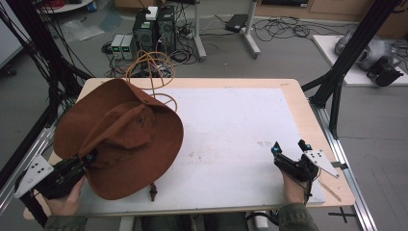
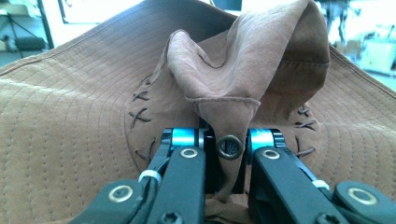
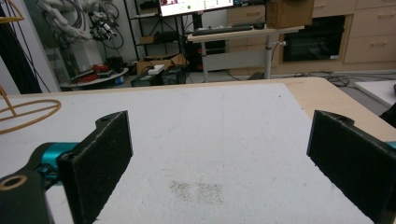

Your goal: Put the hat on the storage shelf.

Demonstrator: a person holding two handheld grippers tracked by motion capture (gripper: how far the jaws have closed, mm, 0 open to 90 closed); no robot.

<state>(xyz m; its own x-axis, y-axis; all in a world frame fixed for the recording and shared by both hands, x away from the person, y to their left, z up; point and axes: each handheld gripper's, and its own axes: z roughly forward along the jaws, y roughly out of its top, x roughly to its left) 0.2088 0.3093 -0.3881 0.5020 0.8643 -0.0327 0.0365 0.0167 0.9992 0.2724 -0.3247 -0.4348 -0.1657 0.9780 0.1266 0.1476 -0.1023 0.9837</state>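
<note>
A brown wide-brimmed hat lies over the left part of the white table mat, its brim tilted up at the left. My left gripper sits at the hat's near left side, shut on a pinched fold of the hat's crown. In the left gripper view the fold of the hat rises between the jaws, and a metal eyelet sits right at my left gripper. My right gripper rests open at the near right of the mat, with nothing between the pads of my right gripper.
A yellow wire stand rises behind the hat at the table's far edge, with the yellow wire stand also at left in the right gripper view. The hat's cord end lies near the front edge. Black frame posts flank the table.
</note>
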